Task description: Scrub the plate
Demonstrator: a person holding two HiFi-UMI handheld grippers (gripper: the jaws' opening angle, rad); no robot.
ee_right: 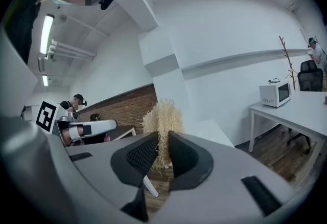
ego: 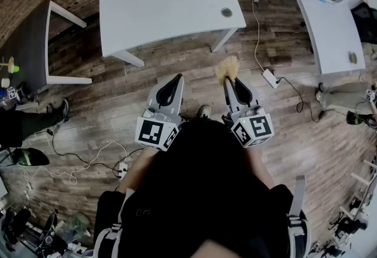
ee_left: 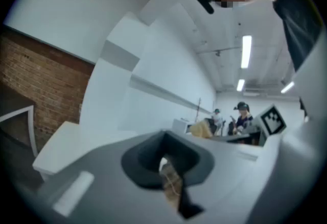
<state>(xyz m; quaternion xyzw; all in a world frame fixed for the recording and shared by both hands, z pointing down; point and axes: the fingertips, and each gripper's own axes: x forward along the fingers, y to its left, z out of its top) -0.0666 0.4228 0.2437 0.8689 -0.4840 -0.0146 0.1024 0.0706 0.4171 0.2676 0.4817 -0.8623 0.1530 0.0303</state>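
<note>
Right gripper (ee_right: 163,141) pinching a shaggy, straw-like scrubber (ee_right: 164,114); left gripper (ee_left: 164,146), jaws together, empty; both point forward, side by side.

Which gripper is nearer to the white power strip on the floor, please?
Right. The right gripper, holding a straw-coloured scrubber, hangs just left of the power strip; the left gripper is farther left.

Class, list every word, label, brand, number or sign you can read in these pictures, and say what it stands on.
No readable words, brands or numbers in any view.
Marker cubes on the left tool and right tool: square patterns, not text.
Microwave: any print too small to read.
Scrubber in the right tool: unlabelled.
</note>
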